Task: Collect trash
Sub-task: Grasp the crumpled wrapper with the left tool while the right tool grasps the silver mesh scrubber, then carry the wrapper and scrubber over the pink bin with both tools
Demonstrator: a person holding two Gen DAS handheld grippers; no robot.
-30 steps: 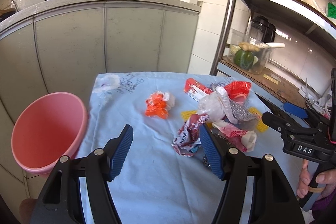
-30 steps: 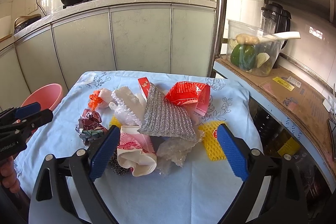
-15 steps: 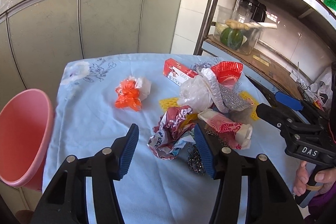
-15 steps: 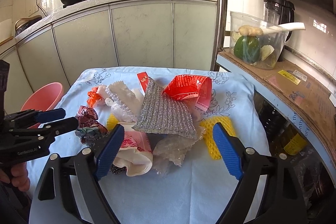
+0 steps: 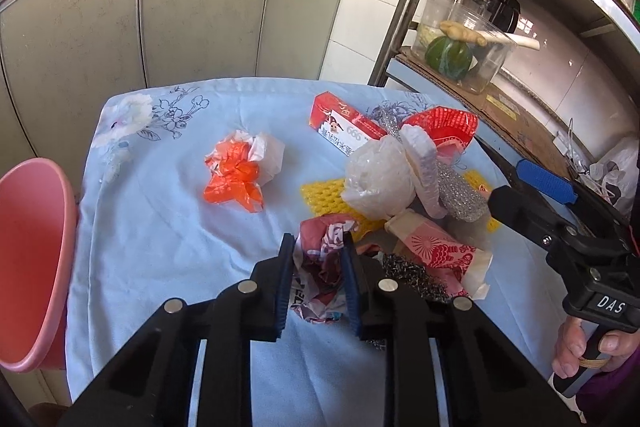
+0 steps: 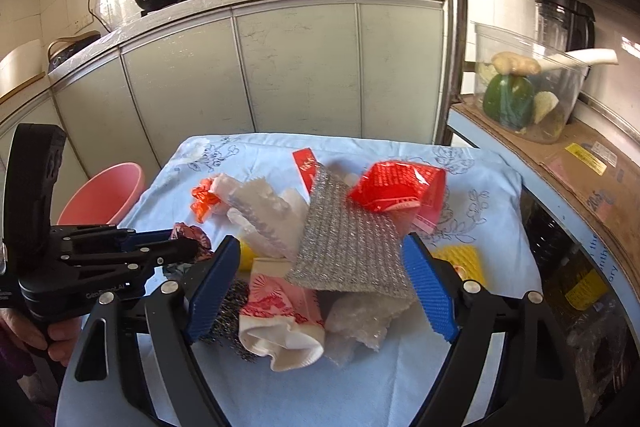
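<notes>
A heap of trash lies on the blue flowered tablecloth [image 5: 160, 251]. My left gripper [image 5: 318, 267] is closing, and its blue pads press both sides of a crumpled maroon-and-white wrapper [image 5: 320, 259] at the heap's near left edge. My right gripper [image 6: 324, 283] stands wide over the heap, its jaws closing slightly. Between them, untouched, lie a silver mesh sheet [image 6: 344, 239], a pink-and-red paper packet [image 6: 280, 311] and clear bubble wrap [image 6: 360, 323]. An orange plastic scrap [image 5: 236, 179] lies apart to the left. A pink bucket [image 5: 36, 259] stands beside the table's left edge.
The heap also holds a red carton [image 5: 344, 123], a red wrapper [image 6: 400, 187], yellow foam netting [image 6: 460, 259] and steel wool [image 5: 408, 275]. Grey cabinets [image 6: 300, 67] with woks stand behind. A metal rack [image 6: 568, 155] with a clear tub of vegetables is on the right.
The left gripper moved forward and down to the maroon wrapper, and its jaws went from wide apart to pinching it. The right gripper crept forward over the heap and narrowed a little.
</notes>
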